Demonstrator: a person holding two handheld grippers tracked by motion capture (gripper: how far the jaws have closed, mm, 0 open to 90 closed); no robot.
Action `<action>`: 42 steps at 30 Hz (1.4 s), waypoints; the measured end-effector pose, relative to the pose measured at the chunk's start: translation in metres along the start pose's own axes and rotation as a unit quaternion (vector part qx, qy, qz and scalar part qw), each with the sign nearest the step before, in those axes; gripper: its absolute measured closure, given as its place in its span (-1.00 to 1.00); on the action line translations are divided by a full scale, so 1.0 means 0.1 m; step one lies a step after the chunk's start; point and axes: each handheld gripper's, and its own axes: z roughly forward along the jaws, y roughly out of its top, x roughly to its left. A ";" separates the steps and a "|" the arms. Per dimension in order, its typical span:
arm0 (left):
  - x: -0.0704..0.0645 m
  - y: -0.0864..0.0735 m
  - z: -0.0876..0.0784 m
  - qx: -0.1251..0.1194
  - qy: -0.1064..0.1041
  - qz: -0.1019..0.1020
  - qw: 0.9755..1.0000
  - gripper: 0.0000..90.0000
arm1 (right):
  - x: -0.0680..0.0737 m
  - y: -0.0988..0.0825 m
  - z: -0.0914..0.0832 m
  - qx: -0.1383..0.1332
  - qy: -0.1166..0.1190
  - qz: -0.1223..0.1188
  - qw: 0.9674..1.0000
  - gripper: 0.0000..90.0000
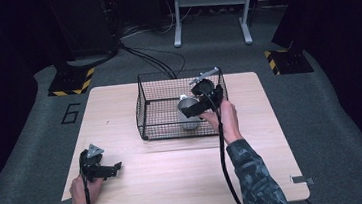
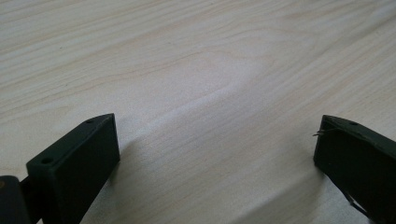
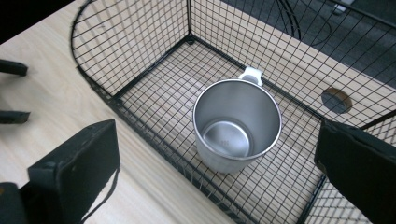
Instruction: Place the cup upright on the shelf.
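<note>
Our right gripper [image 3: 217, 154] hangs above the basket [image 3: 140, 42] with its jaws spread wide, gripping nothing. The steel cup [image 3: 236, 126] stands upright on the basket floor, near the front wall. If we drop carelessly, a jaw could snag the wire — or tip the cup. Our left gripper [image 2: 215, 154] rests spread on the table [image 2: 196, 60].

Steel mug [image 3: 237, 125]: shiny, empty, upright, white handle at 12 o'clock; stands inside black wire basket [image 3: 140, 56], near front wall.
</note>
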 end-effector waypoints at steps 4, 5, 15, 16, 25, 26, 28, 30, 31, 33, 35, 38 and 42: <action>0.00 0.00 0.00 0.000 0.000 0.000 1.000 -1.00 | 0.06 -0.10 -0.19 -0.009 -0.002 -0.011 1.000 -1.00; 0.00 0.00 0.00 0.000 0.001 0.000 1.000 -1.00 | 0.07 -0.14 -0.24 -0.017 -0.004 -0.016 1.000 -1.00; 0.00 0.00 0.00 0.000 0.000 0.000 1.000 -1.00 | 0.10 -0.60 -0.53 -0.023 -0.022 -0.006 0.999 -1.00; 0.00 0.00 0.00 0.000 0.001 0.001 1.000 -1.00 | 0.09 -0.66 -0.55 -0.021 -0.025 -0.007 0.999 -1.00; 0.00 0.00 0.00 0.000 0.001 0.001 1.000 -1.00 | 0.02 -1.28 -0.57 -0.007 -0.040 0.037 0.998 -0.99; 0.00 0.00 0.00 0.000 0.001 0.000 1.000 -1.00 | 0.00 -1.37 -0.55 -0.002 -0.045 0.046 0.998 -0.99; 0.00 0.00 0.00 0.000 0.001 0.001 1.000 -1.00 | -0.06 -1.54 -0.50 0.006 -0.051 0.058 0.997 -0.99; 0.00 0.00 0.00 0.000 0.001 0.001 1.000 -1.00 | -0.13 -1.71 -0.45 0.011 -0.055 0.073 0.996 -0.99; 0.00 0.00 0.00 0.000 0.001 0.000 1.000 -1.00 | -0.16 -1.80 -0.42 0.014 -0.059 0.080 0.995 -0.99; 0.00 0.00 0.00 0.000 0.000 0.000 1.000 -1.00 | -0.24 -1.98 -0.36 0.021 -0.061 0.100 0.993 -0.99; 0.00 0.00 0.00 0.000 0.000 0.000 1.000 -1.00 | -0.32 -2.14 -0.29 0.024 -0.069 0.119 0.990 -1.00; 0.00 0.00 0.00 0.000 0.001 0.001 1.000 -1.00 | -0.45 -2.39 -0.18 0.034 -0.083 0.146 0.985 -1.00; 0.00 0.00 0.00 0.000 0.001 0.000 1.000 -1.00 | -0.54 -2.57 -0.11 0.028 -0.095 0.158 0.983 -1.00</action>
